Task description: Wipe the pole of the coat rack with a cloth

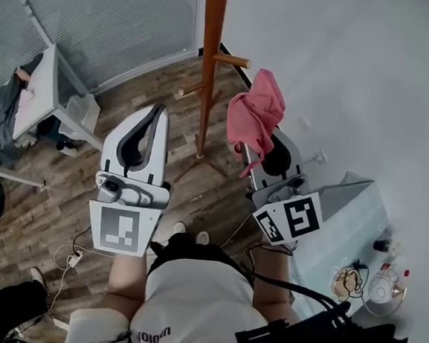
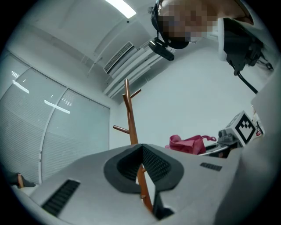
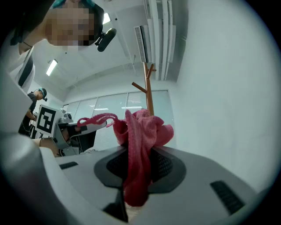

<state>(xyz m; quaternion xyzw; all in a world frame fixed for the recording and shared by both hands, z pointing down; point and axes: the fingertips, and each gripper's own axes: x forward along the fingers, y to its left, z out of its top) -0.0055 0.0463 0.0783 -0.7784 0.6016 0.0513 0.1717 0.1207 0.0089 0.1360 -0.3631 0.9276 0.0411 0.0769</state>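
The tall brown wooden pole (image 1: pixel 208 77) of the coat rack is being seen standing on the wood floor (image 1: pixel 55 205) by the white wall. The bunched-up pink cloth (image 1: pixel 255 114) is being pinched tight between the jaws of the right gripper (image 3: pixel 139 151), near the pole. The left gripper (image 1: pixel 158 111) is being held on the pole's other side, its jaws pressed together on nothing.

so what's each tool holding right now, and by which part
The right tool grips the pink cloth around its bunched middle, folds above the jaws, one end hanging below. The left tool is shut on nothing.
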